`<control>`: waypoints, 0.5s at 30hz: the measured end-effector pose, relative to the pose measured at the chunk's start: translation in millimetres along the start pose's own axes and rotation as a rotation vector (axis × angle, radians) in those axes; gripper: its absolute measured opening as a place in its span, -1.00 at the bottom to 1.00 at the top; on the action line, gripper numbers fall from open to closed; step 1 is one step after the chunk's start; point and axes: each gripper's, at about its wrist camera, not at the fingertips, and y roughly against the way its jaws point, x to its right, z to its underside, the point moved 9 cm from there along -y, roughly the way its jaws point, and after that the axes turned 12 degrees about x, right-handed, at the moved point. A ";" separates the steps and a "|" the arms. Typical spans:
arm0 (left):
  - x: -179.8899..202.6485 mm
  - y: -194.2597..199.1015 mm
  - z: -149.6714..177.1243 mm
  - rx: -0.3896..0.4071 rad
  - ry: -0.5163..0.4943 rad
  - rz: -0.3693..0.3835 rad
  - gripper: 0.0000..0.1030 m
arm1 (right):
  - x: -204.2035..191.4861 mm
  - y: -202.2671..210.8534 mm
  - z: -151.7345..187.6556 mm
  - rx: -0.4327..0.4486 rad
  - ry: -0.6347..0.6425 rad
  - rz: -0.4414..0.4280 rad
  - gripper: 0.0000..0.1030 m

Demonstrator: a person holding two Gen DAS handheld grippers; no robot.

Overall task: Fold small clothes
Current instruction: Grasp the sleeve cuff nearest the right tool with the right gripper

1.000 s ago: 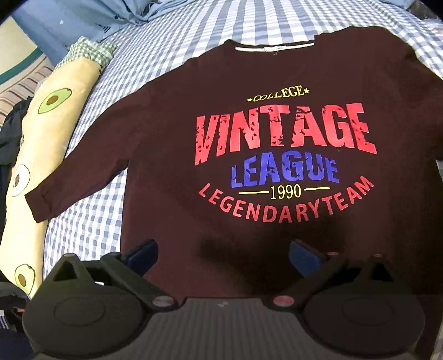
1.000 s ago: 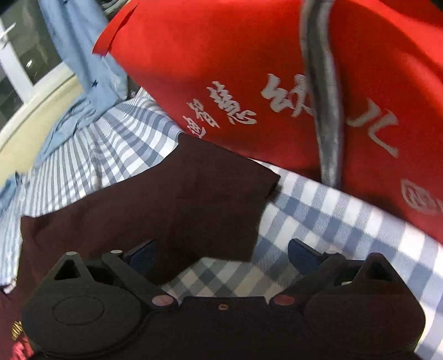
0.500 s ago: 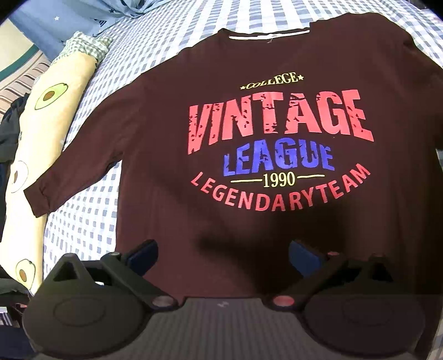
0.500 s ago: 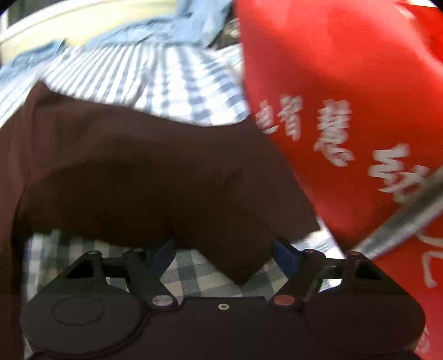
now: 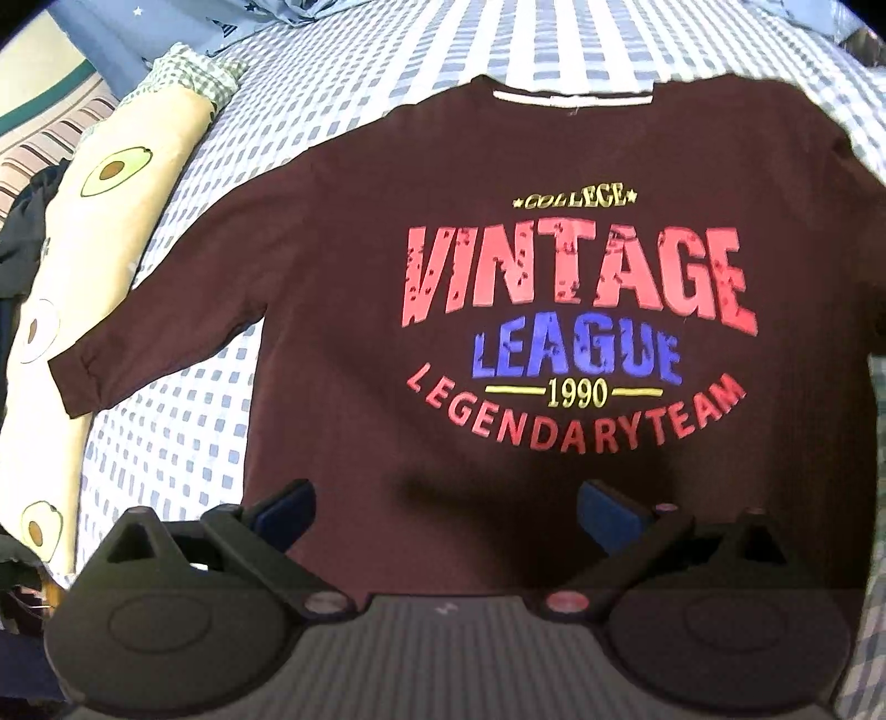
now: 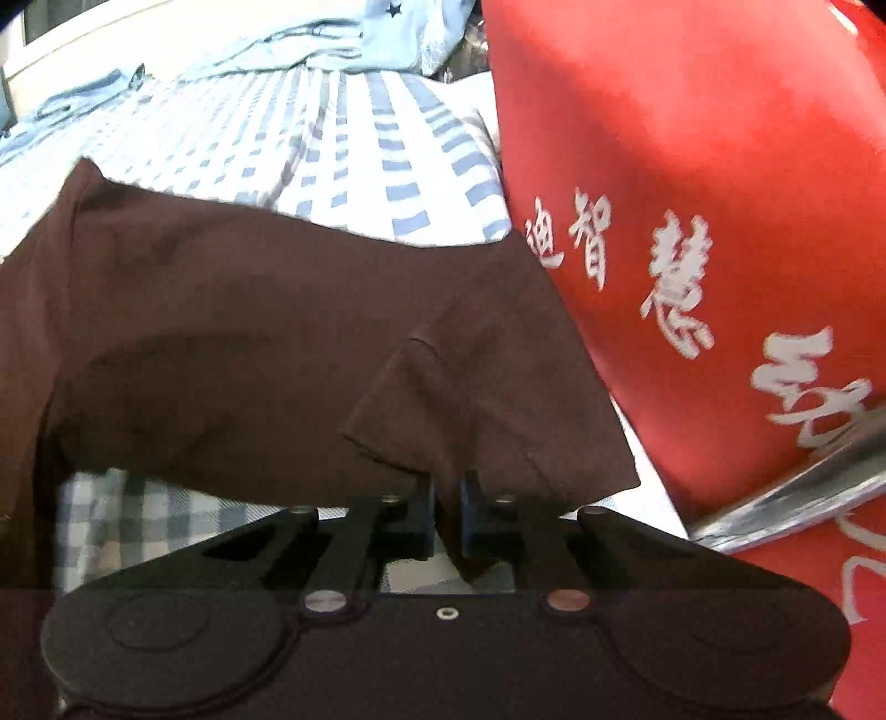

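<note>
A dark maroon long-sleeve shirt (image 5: 343, 310) with a "VINTAGE LEAGUE" print lies face up on a blue-checked bed sheet (image 5: 166, 443). Its left sleeve (image 5: 149, 327) is spread out to the side. My left gripper (image 5: 446, 507) is open and empty, hovering over the shirt's lower hem. In the right wrist view my right gripper (image 6: 447, 501) is shut on the cuff end of the shirt's right sleeve (image 6: 487, 399), and the cuff is lifted and folded a little over itself.
A long avocado-print pillow (image 5: 72, 266) lies along the bed's left edge. A big red bag with white characters (image 6: 692, 221) stands right beside the held sleeve. Light blue bedding (image 6: 310, 50) is bunched at the far end.
My right gripper has closed on the sleeve cuff; it was open half a second ago. The left gripper has drifted slightly left over the shirt, still open.
</note>
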 end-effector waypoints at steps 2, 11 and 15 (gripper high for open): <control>-0.9 2.0 -6.1 0.011 0.010 0.022 0.99 | 0.1 10.7 -9.7 0.016 -0.041 -0.017 -0.86; -13.4 5.7 -22.7 0.041 0.020 0.080 0.99 | -22.0 86.6 -79.1 0.138 -0.250 -0.167 -0.91; -23.1 6.9 -24.6 0.053 0.031 0.095 0.99 | -55.3 120.7 -111.6 0.172 -0.326 -0.286 -0.92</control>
